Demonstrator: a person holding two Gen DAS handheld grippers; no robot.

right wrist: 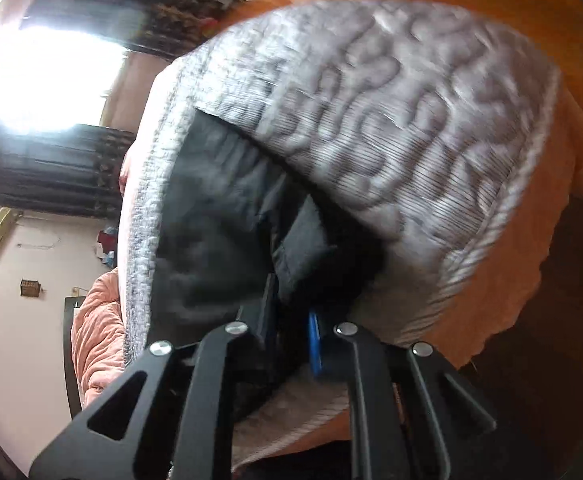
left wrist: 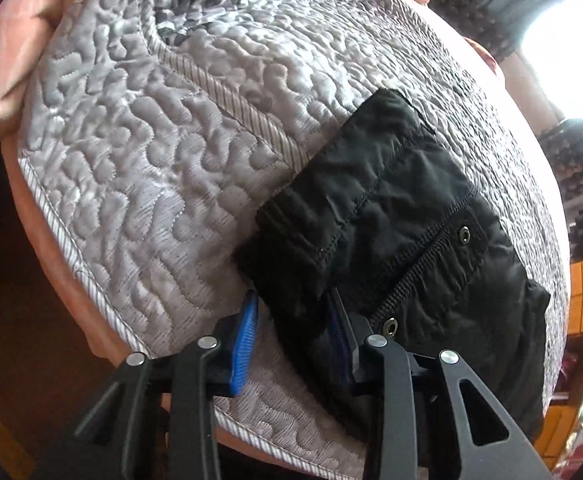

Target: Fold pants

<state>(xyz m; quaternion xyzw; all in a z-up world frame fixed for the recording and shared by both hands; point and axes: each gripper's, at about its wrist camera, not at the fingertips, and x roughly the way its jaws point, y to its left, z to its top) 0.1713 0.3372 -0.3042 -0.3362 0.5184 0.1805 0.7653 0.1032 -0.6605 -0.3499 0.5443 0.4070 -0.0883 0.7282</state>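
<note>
Left tongs (left wrist: 293,334): spread wide, one blue-padded finger (left wrist: 244,350) bare over the quilt, the other pressed against the near edge of the pants; black cloth lies between them, but they do not pinch it.
Right tongs (right wrist: 291,320): fingers close together with black cloth bunched between them; the view is blurred, so I cannot tell whether they truly pinch it.
Pants (left wrist: 403,232): black, folded into a compact bundle lying on the quilt near its front edge; a stitched seam runs across the top layer, and two metal snaps (left wrist: 464,235) sit along a ribbed band.
Pants in the right wrist view (right wrist: 219,216): a dark, soft mass on the quilt just ahead of the fingers, with a fold standing up near the fingertips.
Quilt (left wrist: 139,152): silver-grey, puffy stitched pattern, corded trim, spread over the bed.
Blanket (left wrist: 15,60): peach-pink, bunched beyond and beneath the quilt's edges.
Window (right wrist: 39,76): bright, far back, flanked by dark curtains (right wrist: 55,168).
</note>
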